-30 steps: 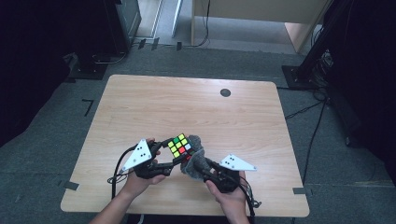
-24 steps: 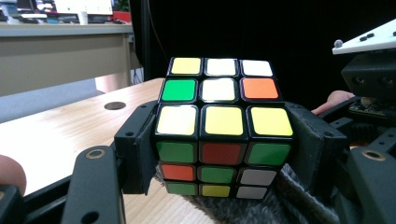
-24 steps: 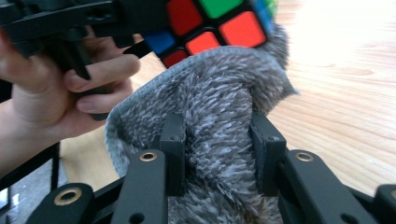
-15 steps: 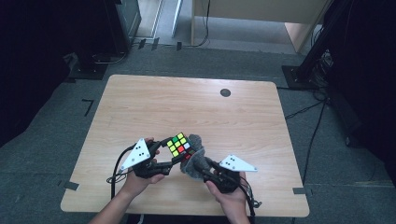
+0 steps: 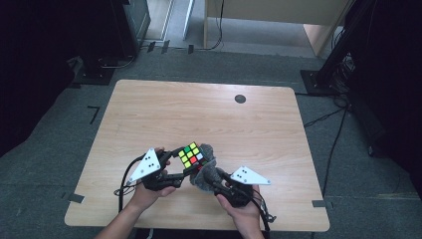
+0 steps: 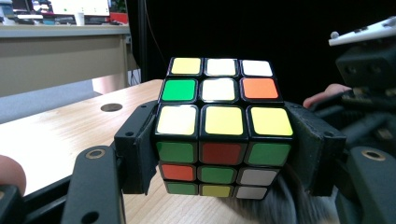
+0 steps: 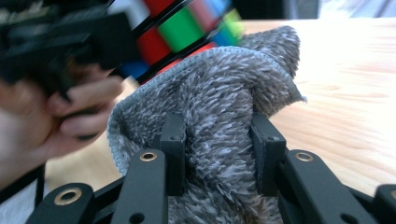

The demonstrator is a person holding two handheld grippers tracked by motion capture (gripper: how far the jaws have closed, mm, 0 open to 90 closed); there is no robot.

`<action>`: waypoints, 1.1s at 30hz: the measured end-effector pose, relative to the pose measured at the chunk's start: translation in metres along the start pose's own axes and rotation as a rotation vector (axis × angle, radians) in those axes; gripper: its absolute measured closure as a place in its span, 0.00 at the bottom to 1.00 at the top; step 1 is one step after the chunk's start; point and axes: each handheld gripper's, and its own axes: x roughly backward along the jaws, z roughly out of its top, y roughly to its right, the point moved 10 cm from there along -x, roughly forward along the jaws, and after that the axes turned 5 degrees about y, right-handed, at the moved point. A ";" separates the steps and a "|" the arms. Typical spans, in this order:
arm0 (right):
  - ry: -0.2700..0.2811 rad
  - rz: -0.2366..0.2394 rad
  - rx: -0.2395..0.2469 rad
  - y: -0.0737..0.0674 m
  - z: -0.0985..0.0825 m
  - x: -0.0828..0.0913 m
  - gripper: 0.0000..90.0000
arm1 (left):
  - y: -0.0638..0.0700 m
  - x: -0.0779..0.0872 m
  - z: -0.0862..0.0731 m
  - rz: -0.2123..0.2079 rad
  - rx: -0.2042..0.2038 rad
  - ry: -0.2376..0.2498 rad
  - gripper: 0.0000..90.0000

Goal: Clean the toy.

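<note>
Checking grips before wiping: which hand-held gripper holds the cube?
The left hand-held gripper: its pads clamp the cube. The right one pinches the grey cloth.

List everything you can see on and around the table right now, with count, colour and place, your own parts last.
Puzzle cube: one, black frame with yellow, white, green, red and orange stickers; held above the near middle of the table, clamped at its sides by the left gripper.
Cloth: one, grey and fuzzy; bunched in the right gripper, pressed against the cube's underside.
Table: one, light wood, with a dark round hole near the far edge.
Floor: grey carpet, with black stands and cables at the sides.
Desk: one, beige, beyond the table.
Left gripper: black, white plate on top, fingers shut on the cube.
Right gripper: black, white plate on top, fingers shut on the cloth.
Hands: two, at the near edge.
</note>
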 end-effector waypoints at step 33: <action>0.047 -0.054 -0.010 0.014 0.013 0.006 0.72 | -0.006 0.009 0.002 0.013 0.031 0.015 0.38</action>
